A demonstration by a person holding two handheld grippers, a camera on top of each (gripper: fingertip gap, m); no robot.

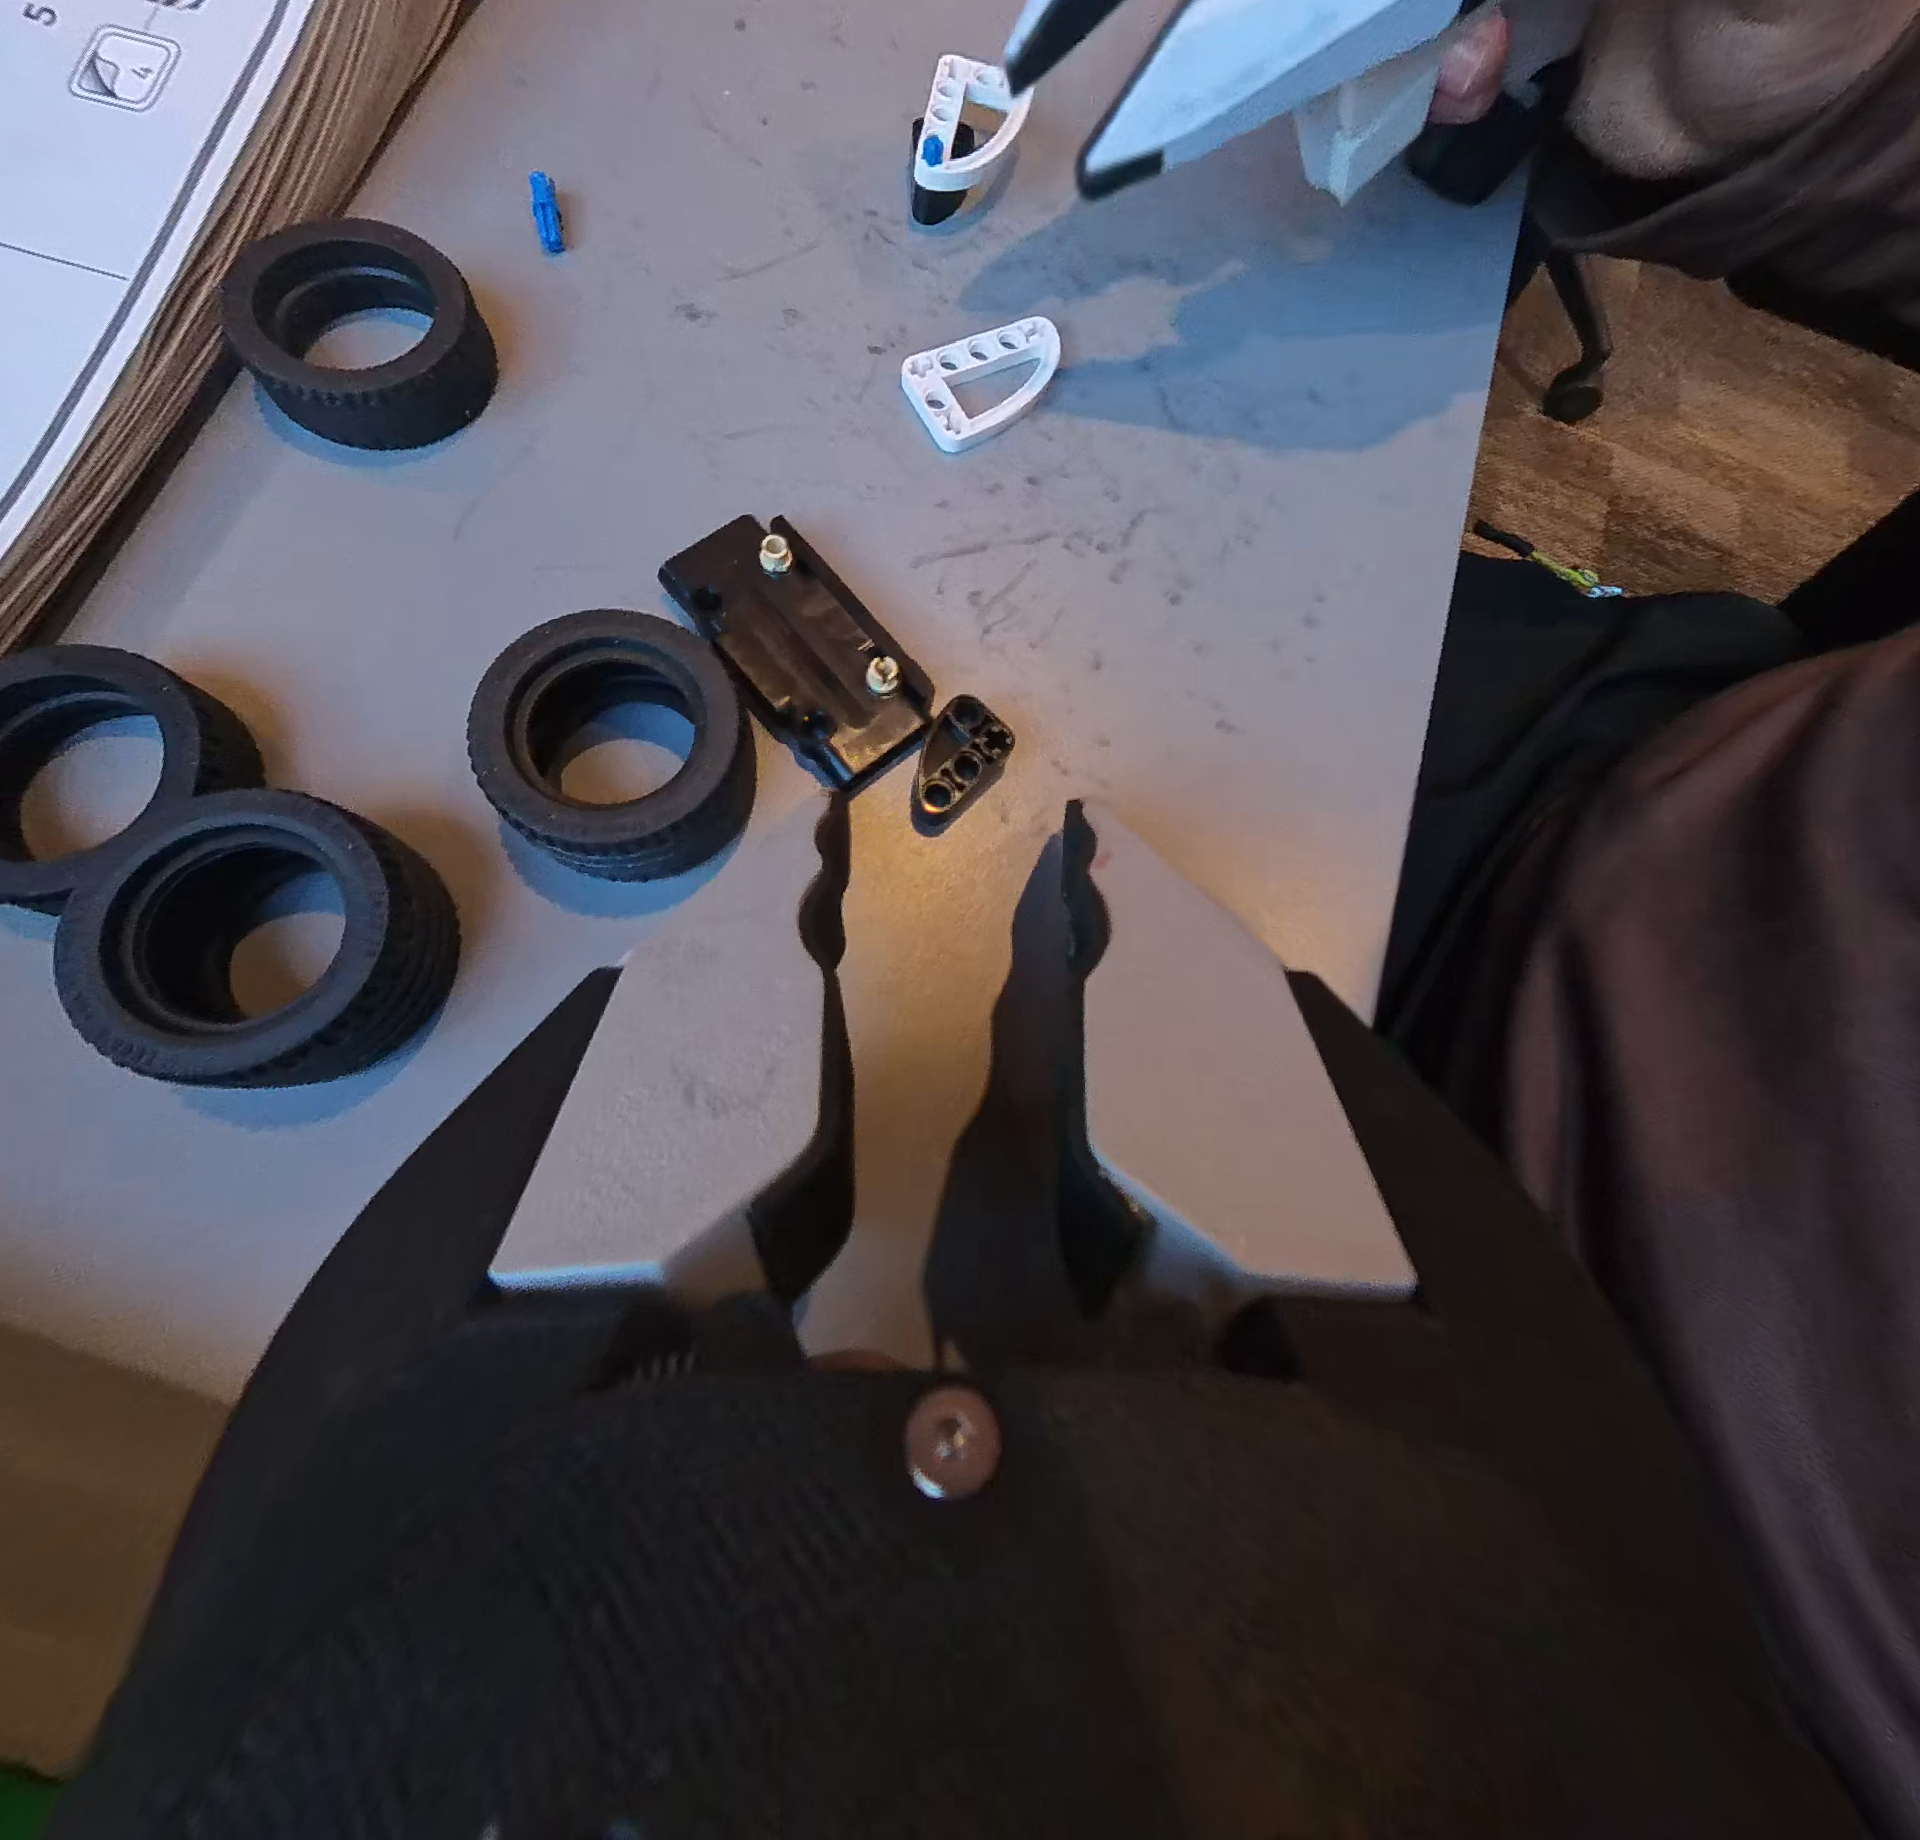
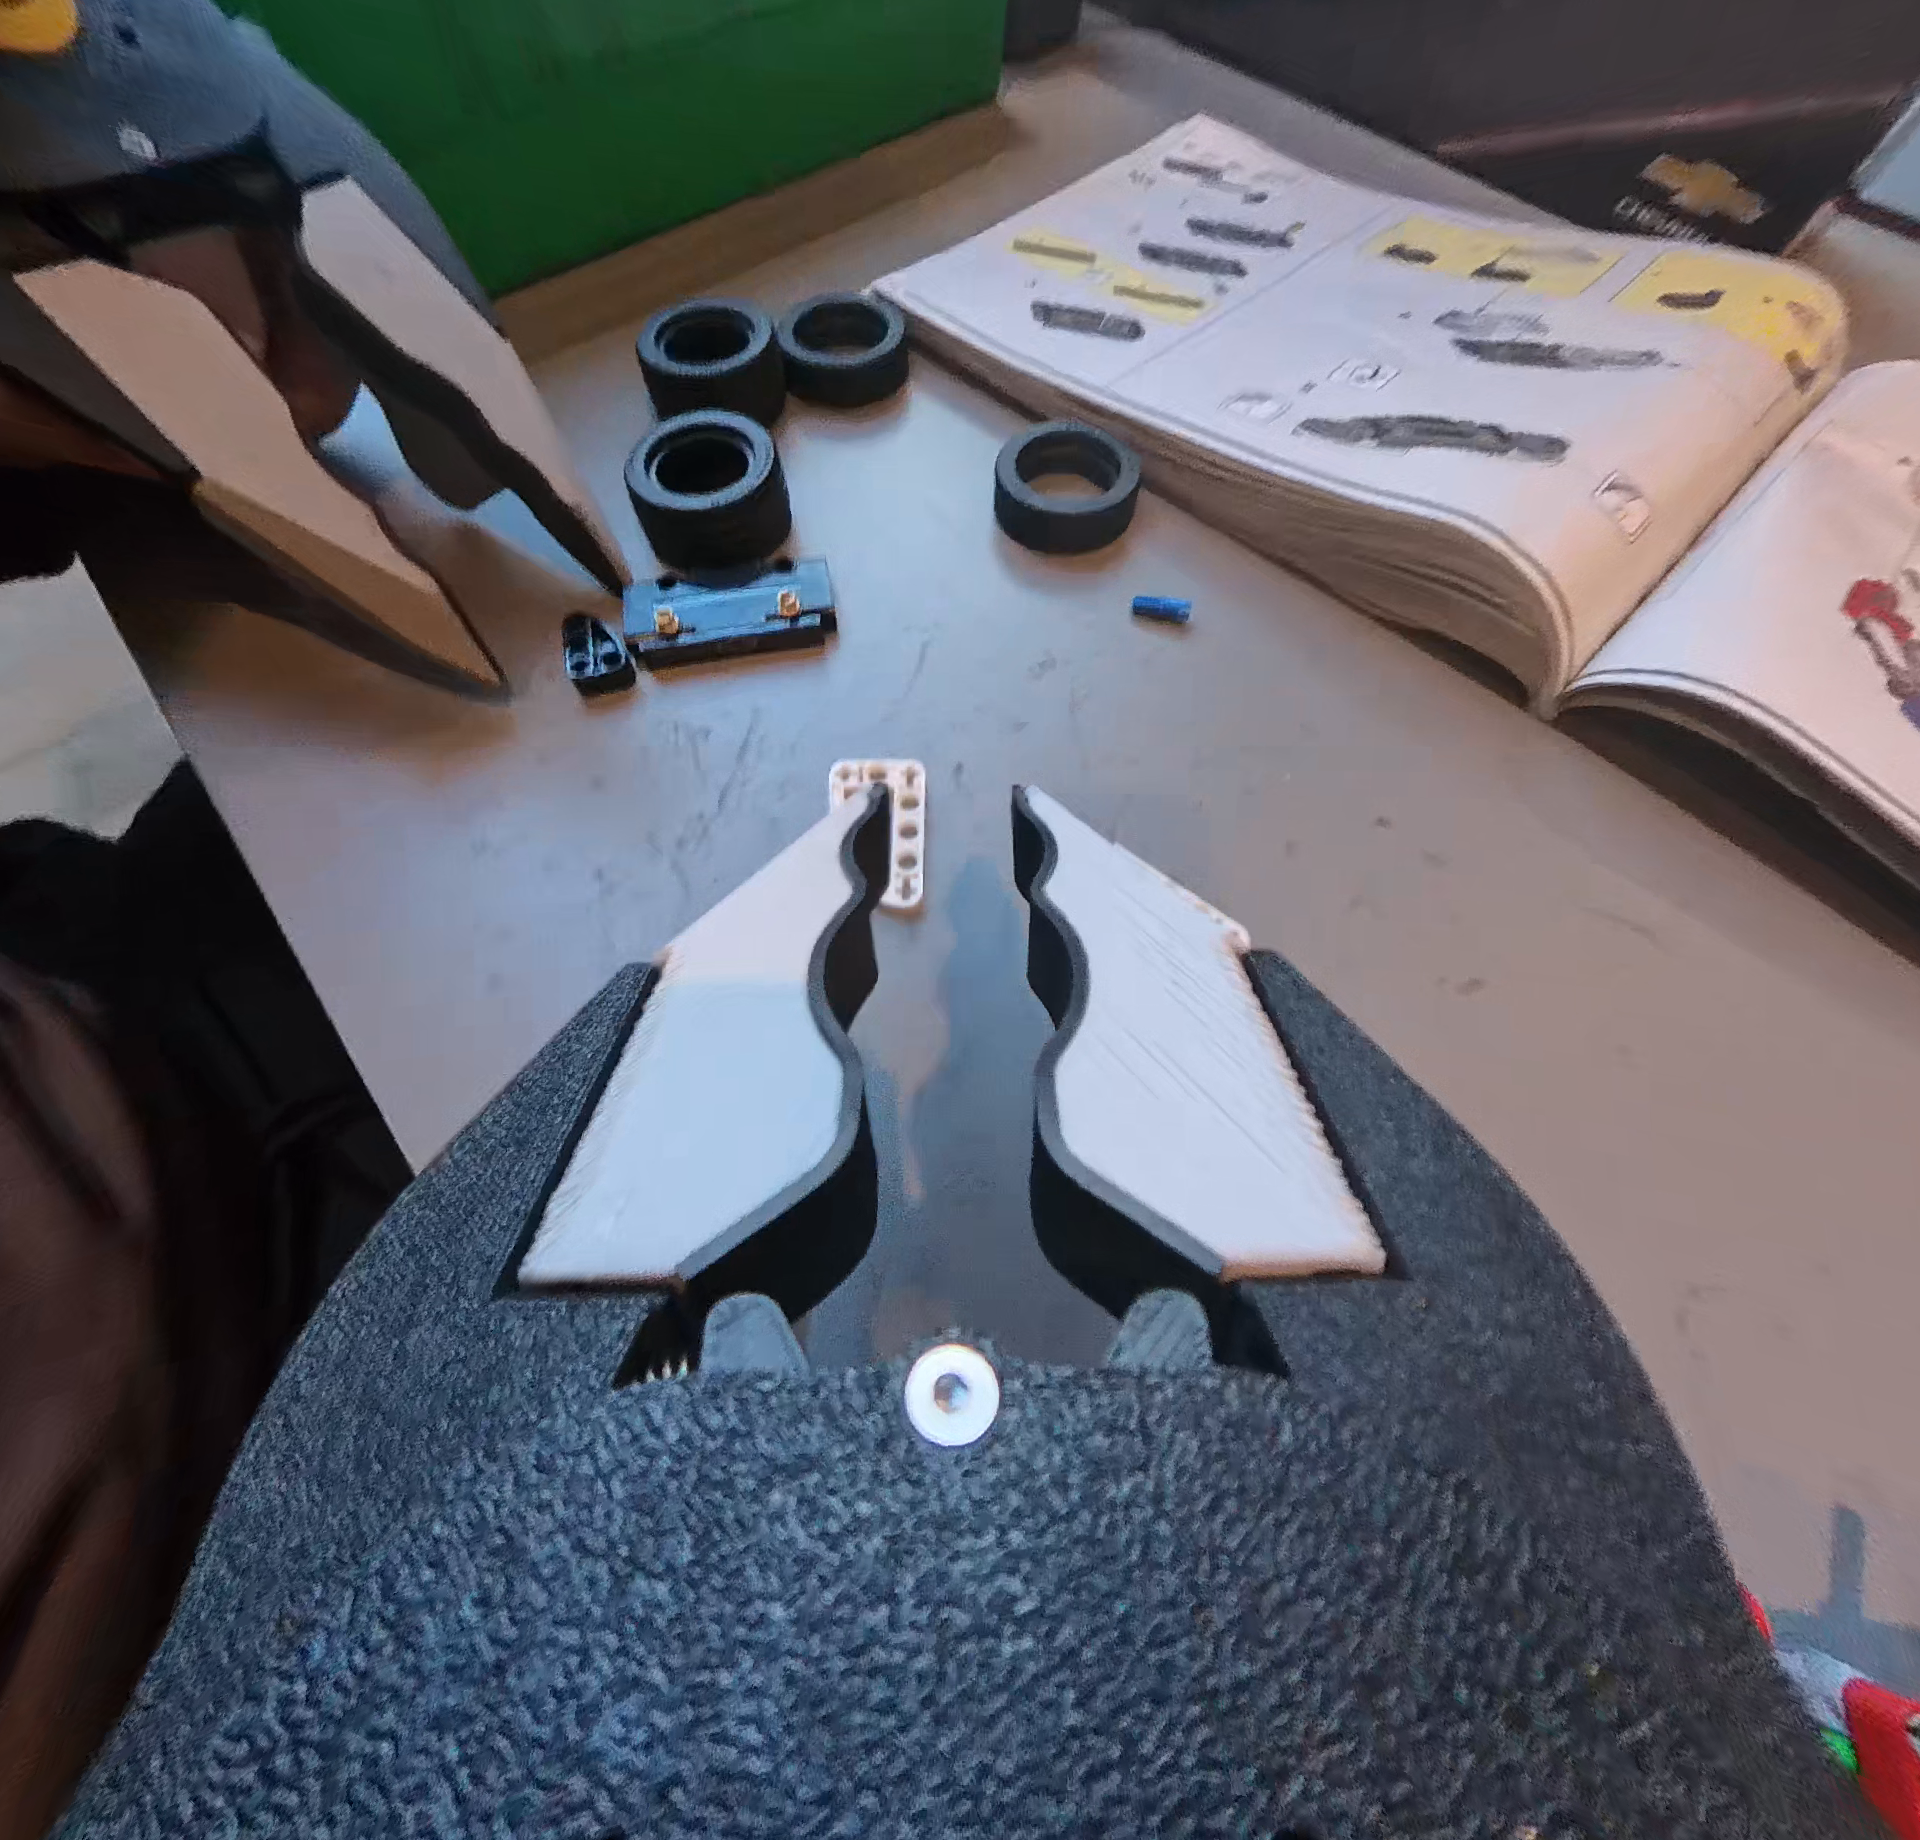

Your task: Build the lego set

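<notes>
Lego at centre: flat black rectangular plastic plate with two tan pegs (image 1: 798, 647), lying on my grey table (image 1: 1195, 564). My left gripper (image 1: 951, 814) hovers just before it, fingers parted, empty. My right gripper (image 2: 951, 798), also parted and empty, sits well apart, over a white curved beam (image 2: 902, 834)

We see a scuffed grey tabletop (image 2: 1351, 959), a green bin (image 2: 623, 76) behind it, a chair's wheeled base (image 1: 1574, 356) on brown carpet (image 1: 1662, 460), and a dark bag (image 1: 1507, 751) beside the edge.
</notes>
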